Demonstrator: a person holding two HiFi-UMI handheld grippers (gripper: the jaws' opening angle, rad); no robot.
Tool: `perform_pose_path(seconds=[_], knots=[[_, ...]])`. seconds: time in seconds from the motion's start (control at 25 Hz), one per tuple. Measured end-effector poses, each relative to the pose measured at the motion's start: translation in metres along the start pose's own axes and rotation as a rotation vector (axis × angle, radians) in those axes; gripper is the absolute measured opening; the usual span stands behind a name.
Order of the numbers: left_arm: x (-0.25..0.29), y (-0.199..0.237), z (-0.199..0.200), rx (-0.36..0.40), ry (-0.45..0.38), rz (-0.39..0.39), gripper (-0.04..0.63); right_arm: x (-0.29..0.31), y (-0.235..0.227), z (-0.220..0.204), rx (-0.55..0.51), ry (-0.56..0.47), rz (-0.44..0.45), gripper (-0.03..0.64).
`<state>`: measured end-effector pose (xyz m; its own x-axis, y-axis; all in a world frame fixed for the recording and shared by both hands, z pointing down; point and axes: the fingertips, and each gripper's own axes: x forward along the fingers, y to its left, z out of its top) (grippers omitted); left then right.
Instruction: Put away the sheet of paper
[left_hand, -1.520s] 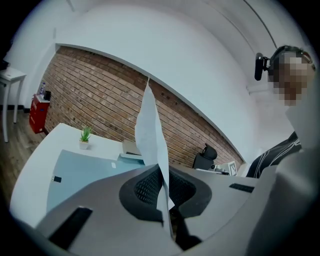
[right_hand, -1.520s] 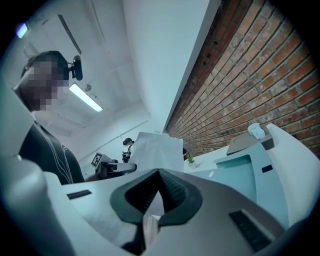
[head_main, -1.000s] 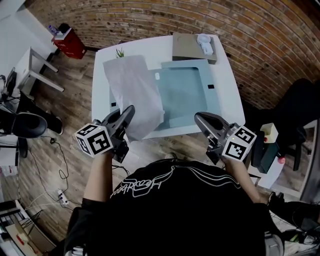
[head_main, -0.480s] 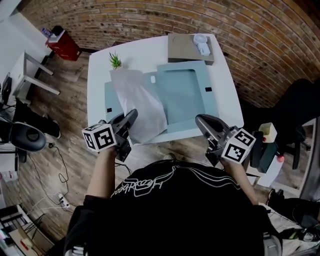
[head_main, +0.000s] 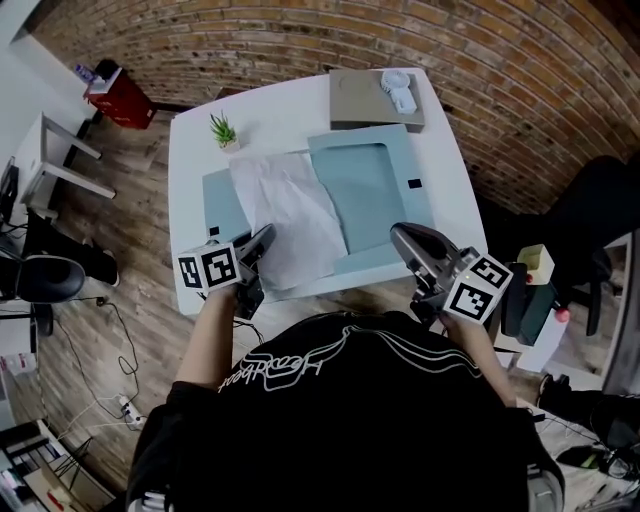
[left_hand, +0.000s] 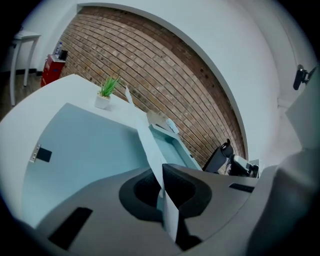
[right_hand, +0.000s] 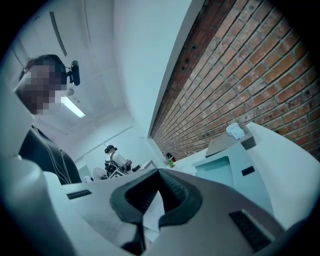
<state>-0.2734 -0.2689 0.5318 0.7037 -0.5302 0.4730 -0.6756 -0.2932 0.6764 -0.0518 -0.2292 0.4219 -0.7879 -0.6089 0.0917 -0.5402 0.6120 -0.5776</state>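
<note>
Left fingers (left_hand: 184, 186) clenched on edge of sheet of paper (head_main: 290, 215); right fingers (right_hand: 176, 192) closed, well apart

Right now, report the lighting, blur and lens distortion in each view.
Head view: even light, sharp, the brick wall bowed into an arc by the wide lens. Left gripper view: round dark vignette, and the sheet of paper seen edge-on goes soft close to the lens. Right gripper view: the ceiling lamp glares white, colours lean bluish, and the brick courses curve.

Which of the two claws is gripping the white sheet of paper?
The left claw, shut on the near edge of the sheet. The right claw is shut on nothing and stands apart from the paper.
</note>
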Motion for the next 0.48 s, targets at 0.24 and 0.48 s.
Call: perform_pose_path(seconds=[0.24, 0.48], knots=[[0.013, 0.013, -0.005, -0.044, 0.027, 0.040, 0.031, -0.003, -0.004, 0.006, 0.008, 0.008, 0.005, 0.002], [0.027, 0.020, -0.008, -0.080, 0.036, 0.088, 0.031, -0.003, -0.030, 0.010, 0.039, 0.025, -0.003, 0.002]])
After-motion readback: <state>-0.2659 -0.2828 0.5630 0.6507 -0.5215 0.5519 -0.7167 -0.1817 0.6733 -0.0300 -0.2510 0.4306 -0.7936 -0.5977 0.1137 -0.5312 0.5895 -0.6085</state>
